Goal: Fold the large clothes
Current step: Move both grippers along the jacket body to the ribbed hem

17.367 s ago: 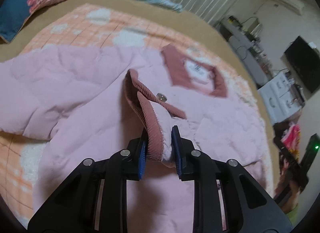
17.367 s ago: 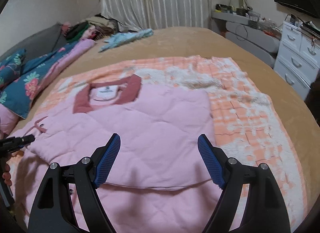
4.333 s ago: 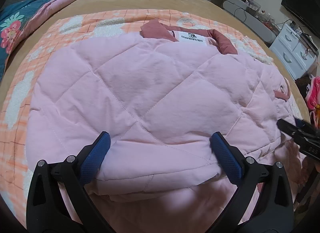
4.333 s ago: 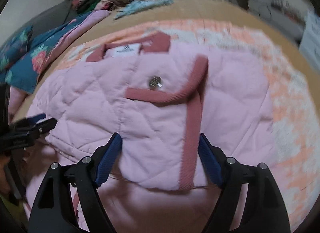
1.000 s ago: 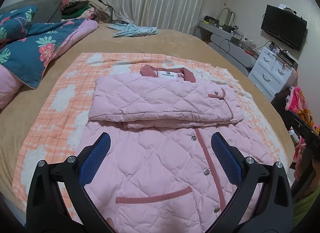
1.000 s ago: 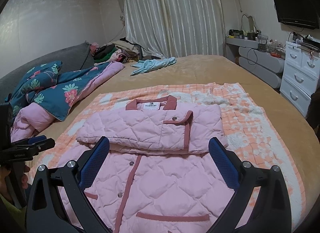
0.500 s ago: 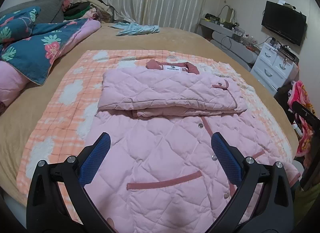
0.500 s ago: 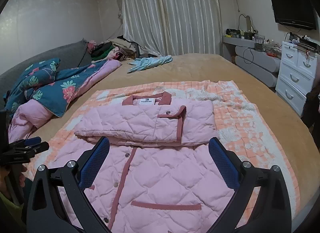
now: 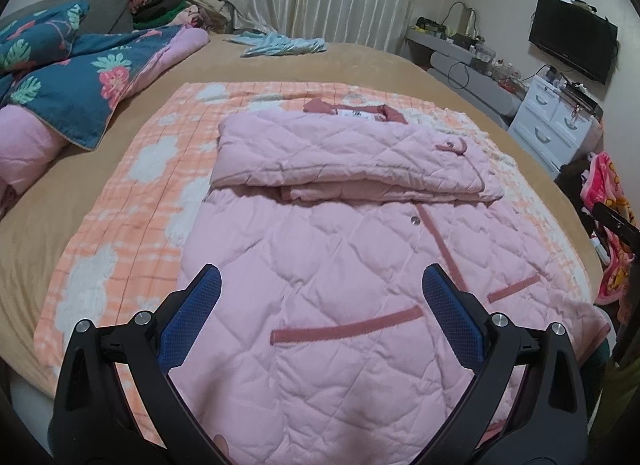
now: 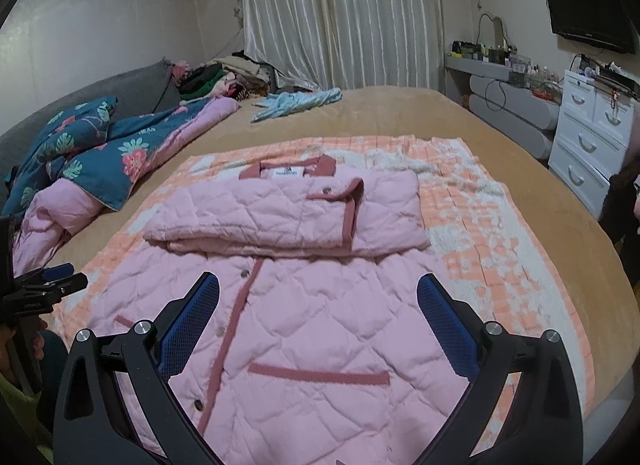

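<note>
A wide bed covered in a tan plush spread (image 10: 400, 113) fills the room, and on it lies an orange-and-white checked blanket (image 9: 132, 201). The pale pink quilted jacket with dusty-rose trim (image 9: 340, 265) rests on that blanket, sleeves folded across the chest, its hem end toward the cameras. The left gripper (image 9: 320, 313) and the right gripper (image 10: 318, 315) both hang above the hem with blue pads spread wide — neither grasps anything. At the left side a navy floral quilt with pink lining (image 10: 96, 153) is bunched up, and a light blue garment (image 10: 300, 101) lies toward the far edge. Cream pleated curtains (image 10: 340, 17) hang behind; a white chest of drawers (image 10: 592, 145) stands at right beneath a black wall-mounted television (image 10: 588, 1).
</note>
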The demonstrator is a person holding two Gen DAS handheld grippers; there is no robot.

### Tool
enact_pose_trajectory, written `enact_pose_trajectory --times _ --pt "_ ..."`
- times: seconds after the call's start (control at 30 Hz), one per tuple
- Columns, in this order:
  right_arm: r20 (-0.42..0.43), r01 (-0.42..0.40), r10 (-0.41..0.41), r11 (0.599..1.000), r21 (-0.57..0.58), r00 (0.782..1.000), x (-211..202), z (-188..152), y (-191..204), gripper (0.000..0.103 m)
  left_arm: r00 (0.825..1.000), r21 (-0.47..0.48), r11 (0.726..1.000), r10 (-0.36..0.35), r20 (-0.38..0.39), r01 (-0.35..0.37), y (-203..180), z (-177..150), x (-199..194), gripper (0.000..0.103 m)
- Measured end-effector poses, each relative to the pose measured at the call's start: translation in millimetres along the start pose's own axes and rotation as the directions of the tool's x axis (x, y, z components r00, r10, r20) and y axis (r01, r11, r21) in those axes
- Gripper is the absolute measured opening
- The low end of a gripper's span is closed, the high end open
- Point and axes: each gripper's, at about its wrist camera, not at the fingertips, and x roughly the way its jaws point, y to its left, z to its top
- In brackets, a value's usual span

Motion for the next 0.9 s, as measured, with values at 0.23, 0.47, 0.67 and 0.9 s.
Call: enact_pose_trajectory --times 0.23,0.47,0.67,0.9 --pt "-0.065 0.016 -0.015 1.000 0.020 0.998 3.4 -21.0 -16.1 0.099 0.999 0.002 0.999 0.035 -0.035 -0.035 12.6 -18.4 3.9 0.095" --pt "-0.134 0.046 -0.039 0.998 0.051 0.990 5.0 -40.6 -38.4 0.099 0.995 0.003 0.998 0.066 -0.077 -0.066 26.1 -37.0 9.1 0.095" --pt "-0.169 0.073 -0.062 0.995 0.063 0.984 3.4 -53.1 -52.3 0.099 0.989 -0.004 0.998 0.069 -0.131 -0.070 35.7 -54.6 16.0 0.095" --pt "-0.190 0.102 -0.086 0.992 0.076 0.978 0.0 -62.0 -63.4 0.099 0.982 -0.031 0.998 0.046 -0.182 -0.053 45.9 -72.8 19.1 0.095"
